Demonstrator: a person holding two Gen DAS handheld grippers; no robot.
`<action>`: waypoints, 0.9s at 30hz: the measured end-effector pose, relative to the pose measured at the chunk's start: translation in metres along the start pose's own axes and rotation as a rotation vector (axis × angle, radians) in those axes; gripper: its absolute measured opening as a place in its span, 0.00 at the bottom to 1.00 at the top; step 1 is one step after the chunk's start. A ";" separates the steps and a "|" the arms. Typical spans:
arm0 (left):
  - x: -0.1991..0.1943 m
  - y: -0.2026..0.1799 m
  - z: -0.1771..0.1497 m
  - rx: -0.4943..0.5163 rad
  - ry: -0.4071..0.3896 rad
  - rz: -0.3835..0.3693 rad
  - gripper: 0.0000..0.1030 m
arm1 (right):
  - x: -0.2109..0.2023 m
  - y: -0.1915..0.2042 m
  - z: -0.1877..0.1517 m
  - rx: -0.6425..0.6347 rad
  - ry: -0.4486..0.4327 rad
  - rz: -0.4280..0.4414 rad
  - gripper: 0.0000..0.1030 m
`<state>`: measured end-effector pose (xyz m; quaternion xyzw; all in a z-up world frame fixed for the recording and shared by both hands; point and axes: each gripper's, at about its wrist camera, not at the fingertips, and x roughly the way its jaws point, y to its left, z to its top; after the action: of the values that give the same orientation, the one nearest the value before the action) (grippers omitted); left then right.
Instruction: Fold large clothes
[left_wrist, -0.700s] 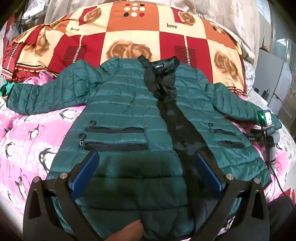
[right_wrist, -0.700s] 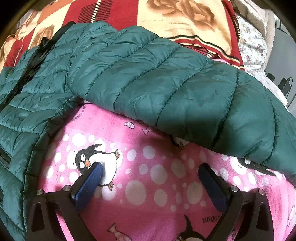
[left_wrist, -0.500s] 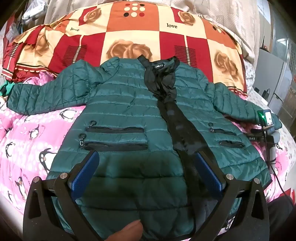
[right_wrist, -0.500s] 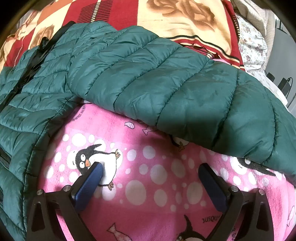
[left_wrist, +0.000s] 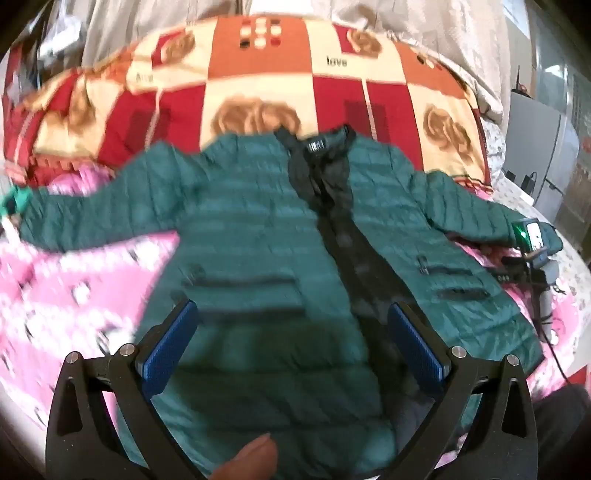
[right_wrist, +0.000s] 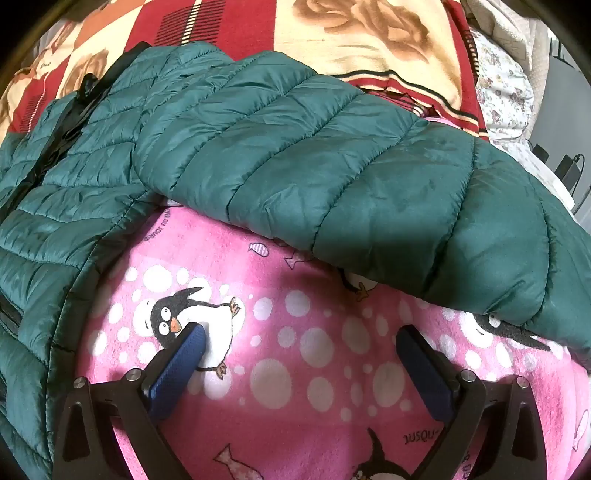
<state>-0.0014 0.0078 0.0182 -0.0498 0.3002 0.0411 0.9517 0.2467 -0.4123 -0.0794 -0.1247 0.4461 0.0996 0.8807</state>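
left wrist view, blurred: green quilted jacket (left_wrist: 258, 236) lies face up, sleeves spread, on the pink penguin blanket (left_wrist: 74, 288), collar toward the red patterned quilt (left_wrist: 332, 96). my left gripper (left_wrist: 291, 328) hangs over the hem, jaws wide apart, holding nothing. right wrist view: my right gripper (right_wrist: 299, 354) is spread wide and empty over the blanket, near the jacket's sleeve (right_wrist: 351, 184).

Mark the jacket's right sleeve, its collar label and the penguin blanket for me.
right sleeve (right_wrist: 332, 177), right wrist view, mid quilted panel.
collar label (left_wrist: 314, 144), left wrist view, label face.
penguin blanket (right_wrist: 314, 387), right wrist view, bare pink area.
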 end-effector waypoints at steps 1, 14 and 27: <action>-0.001 0.003 0.005 -0.004 -0.021 0.001 1.00 | 0.000 0.000 0.000 0.000 0.000 0.000 0.99; 0.004 -0.008 0.000 0.059 0.014 -0.048 1.00 | 0.000 0.000 0.000 0.000 0.000 0.000 0.99; 0.000 0.001 0.003 -0.001 -0.009 -0.100 1.00 | 0.000 0.000 0.000 0.000 0.000 0.000 0.99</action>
<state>0.0005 0.0089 0.0208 -0.0650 0.2931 -0.0060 0.9539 0.2468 -0.4123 -0.0795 -0.1246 0.4459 0.0996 0.8808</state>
